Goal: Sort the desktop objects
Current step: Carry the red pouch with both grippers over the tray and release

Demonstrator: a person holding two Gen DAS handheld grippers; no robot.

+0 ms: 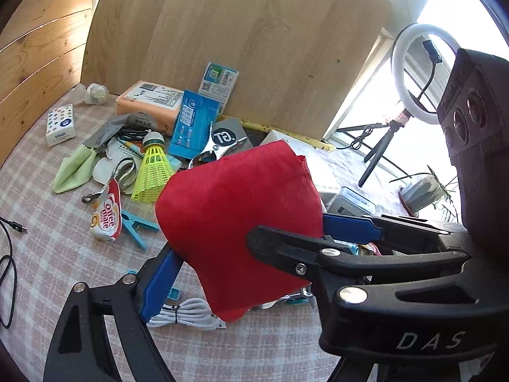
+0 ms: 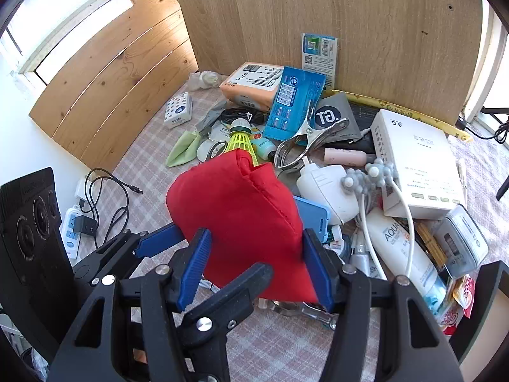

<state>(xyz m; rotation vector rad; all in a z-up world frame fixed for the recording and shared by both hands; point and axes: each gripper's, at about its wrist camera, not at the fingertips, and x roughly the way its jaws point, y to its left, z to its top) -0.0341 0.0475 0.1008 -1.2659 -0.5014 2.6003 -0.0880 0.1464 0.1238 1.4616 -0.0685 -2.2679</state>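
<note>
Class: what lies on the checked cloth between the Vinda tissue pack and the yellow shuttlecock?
A crumpled grey wrapper, with a green cloth beside it; both wrist views show them.

The bag [image 2: 241, 222] was matt red cloth; the clip [image 2: 308, 145] shiny metal; the far board [image 2: 350, 31] smooth wood.

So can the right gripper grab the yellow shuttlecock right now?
Probably not. The right gripper is full with the red beanbag, which sits between it and the shuttlecock. It would likely need to put that down first.
</note>
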